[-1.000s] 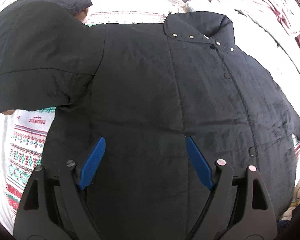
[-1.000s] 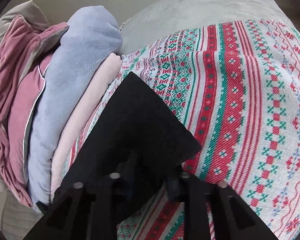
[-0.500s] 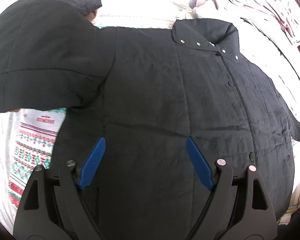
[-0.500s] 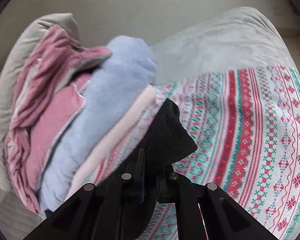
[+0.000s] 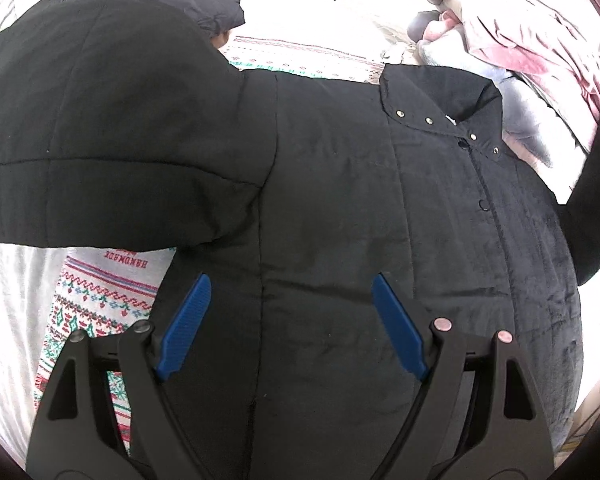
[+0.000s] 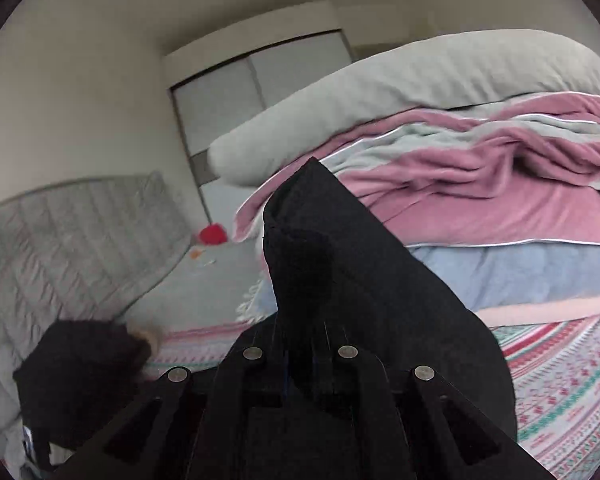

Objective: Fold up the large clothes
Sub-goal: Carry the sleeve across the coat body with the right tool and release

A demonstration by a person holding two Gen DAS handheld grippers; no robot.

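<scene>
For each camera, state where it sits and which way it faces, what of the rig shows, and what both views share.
Left wrist: sits on the left tool, angled down over the black jacket spread on the patterned blanket; its blue pads stand open above the fabric.
Right wrist: sits on the right tool, facing across the bed toward the stacked bedding and wardrobe; its jaws are shut on a jacket sleeve.
Shared: jacket, blanket, bedding.

Gripper: your left gripper (image 5: 288, 312) hangs above the jacket (image 5: 340, 208), blue fingers (image 5: 186, 320) spread, nothing between.
Jacket: it lies front up on the blanket (image 5: 96, 300), snaps closed.
Sleeve: one sleeve (image 5: 112, 128) crosses upper left.
</scene>
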